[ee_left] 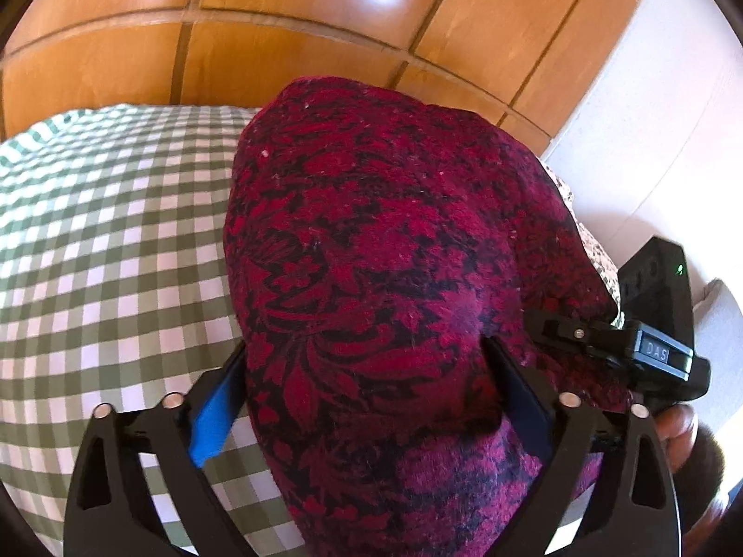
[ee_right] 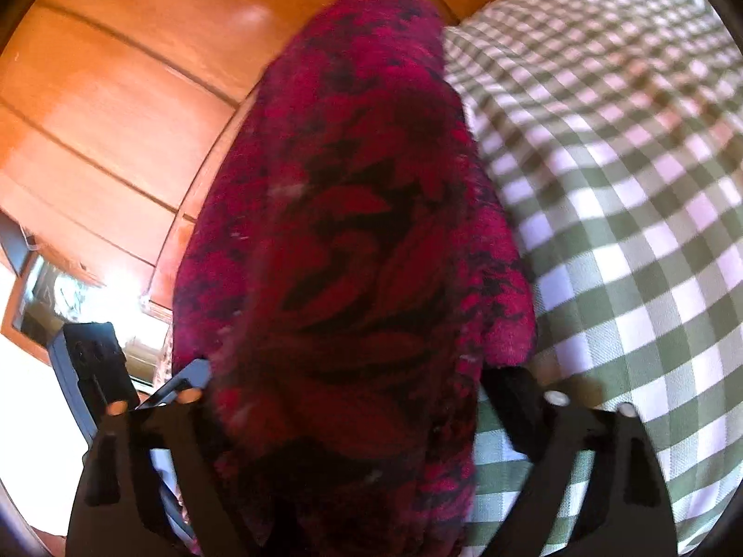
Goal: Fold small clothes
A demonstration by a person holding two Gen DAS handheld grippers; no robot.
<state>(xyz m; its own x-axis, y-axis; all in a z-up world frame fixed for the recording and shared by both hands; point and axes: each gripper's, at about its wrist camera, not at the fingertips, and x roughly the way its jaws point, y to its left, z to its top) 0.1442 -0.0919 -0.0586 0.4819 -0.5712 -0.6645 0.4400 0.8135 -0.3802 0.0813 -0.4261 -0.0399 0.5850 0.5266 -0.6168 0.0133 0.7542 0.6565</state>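
Note:
A dark red garment with a black floral pattern (ee_left: 394,255) fills the middle of the left wrist view and hangs raised above a green and white checked cloth (ee_left: 102,241). My left gripper (ee_left: 367,371) is shut on the garment, fabric bunched between its fingers; a blue pad (ee_left: 211,417) shows on the left finger. My right gripper shows at that view's right edge (ee_left: 603,339), its fingertips against the garment. In the right wrist view the same garment (ee_right: 353,255) is bunched between the fingers of my right gripper (ee_right: 343,385), which is shut on it.
A glossy wooden panelled surface (ee_left: 302,9) rises behind the checked cloth. A white wall (ee_left: 650,116) is at the right. In the right wrist view the checked cloth (ee_right: 627,185) spreads to the right; the other gripper's black body (ee_right: 97,371) is low left.

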